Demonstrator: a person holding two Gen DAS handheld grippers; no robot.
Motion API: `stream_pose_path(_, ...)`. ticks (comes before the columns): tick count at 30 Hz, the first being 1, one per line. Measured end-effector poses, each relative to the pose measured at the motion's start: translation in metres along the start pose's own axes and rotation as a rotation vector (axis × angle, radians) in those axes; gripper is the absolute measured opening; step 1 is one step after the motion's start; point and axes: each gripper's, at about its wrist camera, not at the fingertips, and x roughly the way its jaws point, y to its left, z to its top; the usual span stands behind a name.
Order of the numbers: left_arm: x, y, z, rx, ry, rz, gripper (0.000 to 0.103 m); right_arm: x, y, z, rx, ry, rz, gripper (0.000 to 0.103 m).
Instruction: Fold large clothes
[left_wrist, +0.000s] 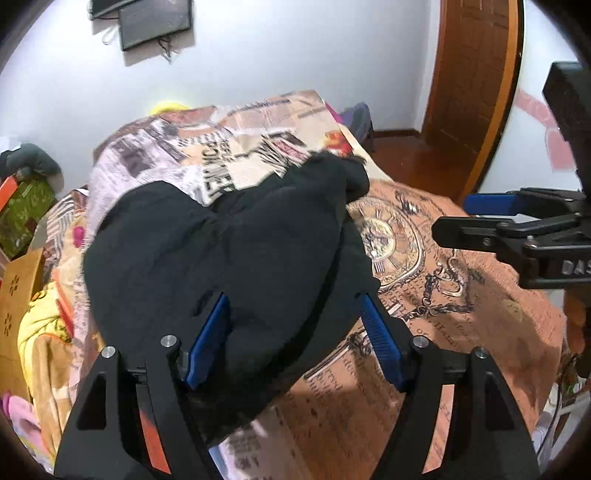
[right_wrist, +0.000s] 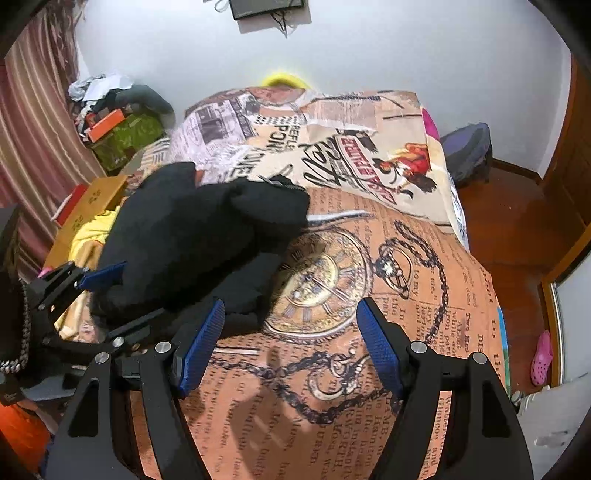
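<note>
A large black garment (left_wrist: 229, 251) lies bunched in a heap on the bed, also in the right wrist view (right_wrist: 192, 240). My left gripper (left_wrist: 295, 306) is open, its blue pads spread either side of the garment's near edge, just above it. My right gripper (right_wrist: 291, 317) is open and empty over the bare bedspread, to the right of the garment. It shows in the left wrist view (left_wrist: 454, 214) at the right edge, and the left gripper shows in the right wrist view (right_wrist: 110, 291) at the left.
The bed carries an orange bedspread (right_wrist: 369, 332) printed with a pocket watch and newspaper text. Pillows (right_wrist: 314, 129) lie at the head by the white wall. Boxes and clutter (right_wrist: 110, 136) stand left of the bed. A wooden door (left_wrist: 472, 74) and floor are at the right.
</note>
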Motion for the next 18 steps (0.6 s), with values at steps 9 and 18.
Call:
stream_pose_path(9, -0.045, 0.053, 0.000, -0.114, -0.101, 0.100, 0.072, -0.003, 0.031, 0.023, -0.037, -0.043, 0.105, 0.071)
stream_pose_path(18, 0.003, 0.112, -0.012, -0.303, 0.008, 0.079, 0.072, 0.039, 0.058, 0.043, -0.025, -0.022, 0.182, 0.071)
